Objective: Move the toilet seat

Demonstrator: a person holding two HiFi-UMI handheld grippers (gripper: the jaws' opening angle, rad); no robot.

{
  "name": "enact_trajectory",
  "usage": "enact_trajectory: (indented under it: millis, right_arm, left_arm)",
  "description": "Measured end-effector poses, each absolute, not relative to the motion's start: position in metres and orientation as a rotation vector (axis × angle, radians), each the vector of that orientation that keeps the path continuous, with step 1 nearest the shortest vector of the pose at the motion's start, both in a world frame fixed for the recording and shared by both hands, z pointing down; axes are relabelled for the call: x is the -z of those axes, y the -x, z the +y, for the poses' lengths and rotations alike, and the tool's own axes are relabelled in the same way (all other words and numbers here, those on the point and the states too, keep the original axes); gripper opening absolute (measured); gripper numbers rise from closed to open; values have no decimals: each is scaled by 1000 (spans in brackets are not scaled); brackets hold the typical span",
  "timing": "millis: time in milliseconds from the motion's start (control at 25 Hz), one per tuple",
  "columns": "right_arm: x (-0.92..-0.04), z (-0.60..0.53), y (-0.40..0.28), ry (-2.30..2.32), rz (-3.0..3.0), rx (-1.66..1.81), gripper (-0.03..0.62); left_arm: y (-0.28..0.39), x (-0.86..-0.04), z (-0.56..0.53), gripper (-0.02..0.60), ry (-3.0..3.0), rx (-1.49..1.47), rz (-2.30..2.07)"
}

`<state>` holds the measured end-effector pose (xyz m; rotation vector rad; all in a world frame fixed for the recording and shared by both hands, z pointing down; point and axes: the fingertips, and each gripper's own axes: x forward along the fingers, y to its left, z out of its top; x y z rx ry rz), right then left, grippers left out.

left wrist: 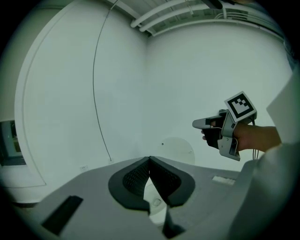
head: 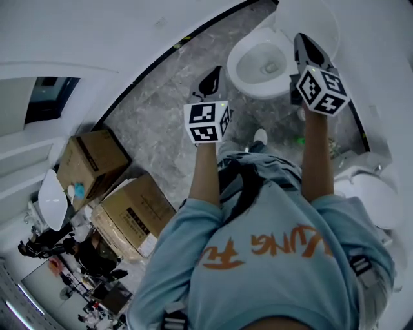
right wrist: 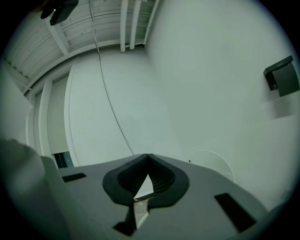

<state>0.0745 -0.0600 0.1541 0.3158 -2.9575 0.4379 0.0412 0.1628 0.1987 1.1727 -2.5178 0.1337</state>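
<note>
In the head view a white toilet (head: 261, 61) stands on the grey marble floor at the upper right, its bowl uncovered. A white lid or seat (head: 319, 16) stands raised behind the bowl. My left gripper (head: 213, 74) is held up in front of me, left of the bowl, shut and empty. My right gripper (head: 302, 38) is over the bowl's right side, also shut and empty. Both gripper views face bare white walls, with no toilet in them. The left gripper view shows its own closed tips (left wrist: 150, 158) and the right gripper (left wrist: 206, 124) beside it. The right gripper's tips (right wrist: 148, 155) meet too.
Two cardboard boxes (head: 93, 161) (head: 135, 213) sit on the floor at the left, next to a loose white seat-shaped part (head: 51, 200). A second white fixture (head: 371, 196) stands at the right. A black box (right wrist: 282, 77) hangs on the wall, and a thin cable (left wrist: 96, 93) runs down it.
</note>
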Motion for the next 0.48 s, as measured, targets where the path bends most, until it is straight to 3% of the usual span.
enact_trajectory:
  millis: [480]
  right_arm:
    - [-157, -154, -80, -664, -2950, -485, -1]
  left_arm:
    - [26, -212, 86, 0, -1401, -269, -2378]
